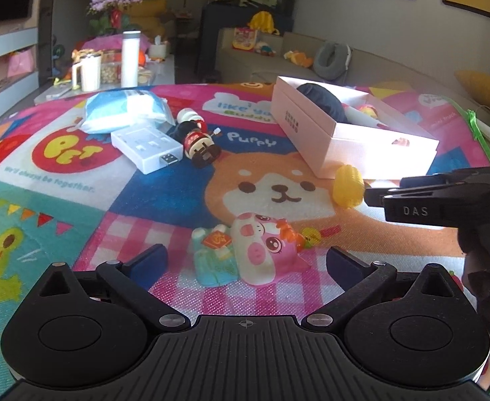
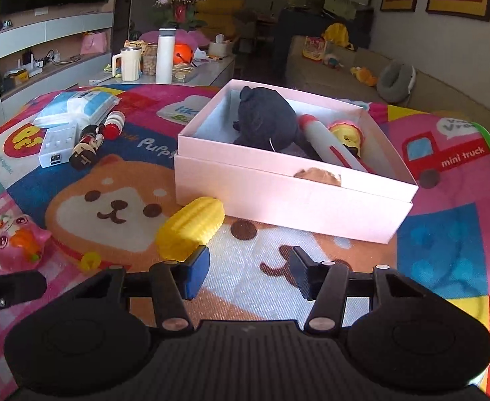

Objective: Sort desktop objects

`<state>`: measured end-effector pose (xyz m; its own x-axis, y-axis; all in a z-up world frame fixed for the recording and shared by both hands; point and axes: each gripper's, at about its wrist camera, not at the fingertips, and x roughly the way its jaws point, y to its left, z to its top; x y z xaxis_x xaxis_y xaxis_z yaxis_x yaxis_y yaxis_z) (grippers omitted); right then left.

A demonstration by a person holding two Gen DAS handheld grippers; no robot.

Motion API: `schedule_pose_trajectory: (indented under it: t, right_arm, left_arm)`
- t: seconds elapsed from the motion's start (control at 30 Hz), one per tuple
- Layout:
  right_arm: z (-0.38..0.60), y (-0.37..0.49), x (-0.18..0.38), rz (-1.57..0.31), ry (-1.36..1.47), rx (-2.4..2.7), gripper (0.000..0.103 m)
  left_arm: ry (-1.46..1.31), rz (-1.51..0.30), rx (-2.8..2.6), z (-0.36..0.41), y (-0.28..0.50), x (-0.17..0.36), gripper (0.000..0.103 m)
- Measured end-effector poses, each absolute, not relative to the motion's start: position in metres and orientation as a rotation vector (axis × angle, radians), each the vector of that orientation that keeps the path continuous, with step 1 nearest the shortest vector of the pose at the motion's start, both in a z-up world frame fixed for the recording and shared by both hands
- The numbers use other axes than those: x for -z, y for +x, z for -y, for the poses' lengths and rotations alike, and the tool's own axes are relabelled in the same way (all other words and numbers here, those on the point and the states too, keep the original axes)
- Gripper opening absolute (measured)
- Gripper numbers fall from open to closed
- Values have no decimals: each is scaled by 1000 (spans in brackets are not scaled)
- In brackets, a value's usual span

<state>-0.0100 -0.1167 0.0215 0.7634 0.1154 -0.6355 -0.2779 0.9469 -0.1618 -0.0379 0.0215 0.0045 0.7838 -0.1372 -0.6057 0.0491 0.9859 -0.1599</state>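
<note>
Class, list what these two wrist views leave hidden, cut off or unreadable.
- Pink box contents: left wrist view, near wall hides most.
- Brown item in the box: right wrist view, box wall covers all but its top.
- Lettering on the box side: left wrist view, too small.
- Pink pig toy: right wrist view, cut by the left edge.

Yellow corn toy [image 2: 191, 230] on its side, apparently touching pink box [image 2: 288, 200].

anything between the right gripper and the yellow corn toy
Nothing visible. The right gripper is open, and the yellow corn toy lies on the mat just ahead, by its left finger, beside the pink box.
</note>
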Motion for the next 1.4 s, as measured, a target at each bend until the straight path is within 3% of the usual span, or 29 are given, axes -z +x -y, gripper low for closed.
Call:
schedule_pose_trajectory:
  t: [0.2,0.37,0.77,0.9,1.4]
  right_arm:
    - [111,-6,-23,-669,-233,-249,54]
    - [115,-16,-27,-672,-172,-319,74]
    - [71,23,-26,-767,-27,-259,74]
    - [69,26,-24,-784,-53,-234,67]
    - [163,-75,-20,-706,-131,-96,67]
  left_arm:
    - [-165,-655,109,-25,-38,-4,103]
    - [-176,-653,112,-26,-38,-4,103]
    - [-199,-646,122,-29,-38,-4,103]
    - [-205,-643,123,-30,-39,-4,103]
    - [-34,-646,50,1,-38,-13,103]
